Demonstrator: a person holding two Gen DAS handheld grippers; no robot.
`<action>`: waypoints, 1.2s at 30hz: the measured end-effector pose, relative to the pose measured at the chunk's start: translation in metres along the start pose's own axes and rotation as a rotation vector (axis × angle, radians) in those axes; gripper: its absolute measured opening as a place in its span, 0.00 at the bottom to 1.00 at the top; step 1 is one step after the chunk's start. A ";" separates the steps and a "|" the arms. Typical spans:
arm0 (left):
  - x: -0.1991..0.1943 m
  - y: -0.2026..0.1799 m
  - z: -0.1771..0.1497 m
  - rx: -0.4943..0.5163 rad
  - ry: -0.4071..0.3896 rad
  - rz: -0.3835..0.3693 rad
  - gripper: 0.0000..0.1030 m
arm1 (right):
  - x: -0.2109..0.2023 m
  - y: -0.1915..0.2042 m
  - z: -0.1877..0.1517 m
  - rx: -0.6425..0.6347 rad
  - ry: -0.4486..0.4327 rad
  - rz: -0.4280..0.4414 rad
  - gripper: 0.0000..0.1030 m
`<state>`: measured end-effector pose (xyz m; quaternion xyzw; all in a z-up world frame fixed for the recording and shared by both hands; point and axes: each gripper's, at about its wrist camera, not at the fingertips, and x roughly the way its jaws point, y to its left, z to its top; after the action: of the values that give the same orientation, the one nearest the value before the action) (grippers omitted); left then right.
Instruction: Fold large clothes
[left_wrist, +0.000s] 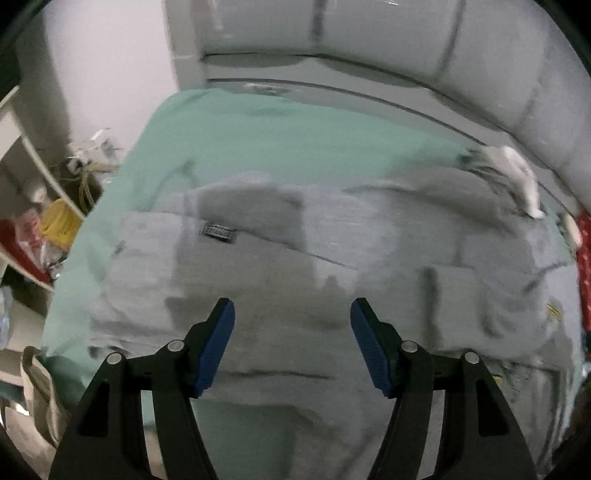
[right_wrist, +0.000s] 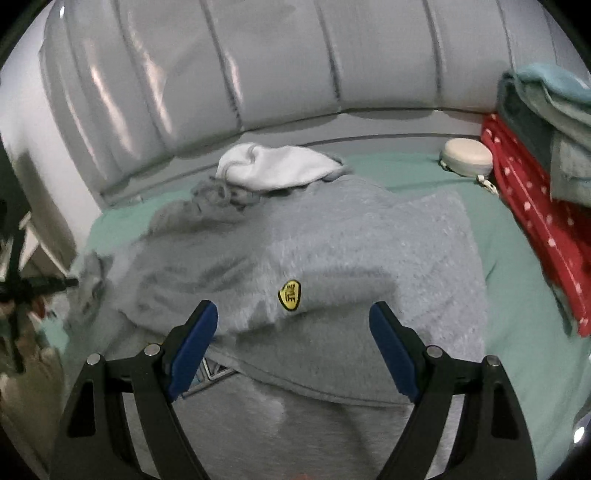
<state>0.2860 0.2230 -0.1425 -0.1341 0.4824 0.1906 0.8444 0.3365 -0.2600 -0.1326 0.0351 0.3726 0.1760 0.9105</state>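
Grey hoodie (right_wrist: 295, 258) on green sheet (right_wrist: 517, 332), beneath both spread, empty hand-held grippers: left (left_wrist: 292, 314), right (right_wrist: 293, 317).

Grey garment (left_wrist: 280, 258) motion-blurred, near edge cropped

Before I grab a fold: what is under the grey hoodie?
The grey hoodie lies on a mint-green sheet, which shows around its edges. Anything between them is covered and cannot be seen.
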 end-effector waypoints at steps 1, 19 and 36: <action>0.001 -0.002 -0.001 0.007 -0.003 -0.007 0.67 | -0.002 0.003 0.000 -0.014 -0.005 -0.007 0.82; 0.038 -0.039 -0.018 0.117 0.024 0.127 0.46 | -0.019 0.026 -0.001 -0.137 -0.061 -0.024 0.82; -0.018 -0.026 -0.001 0.021 -0.230 0.056 0.09 | -0.025 0.027 0.002 -0.121 -0.047 -0.003 0.82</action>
<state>0.2889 0.1959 -0.1261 -0.0890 0.3879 0.2232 0.8898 0.3134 -0.2427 -0.1095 -0.0164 0.3399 0.1957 0.9197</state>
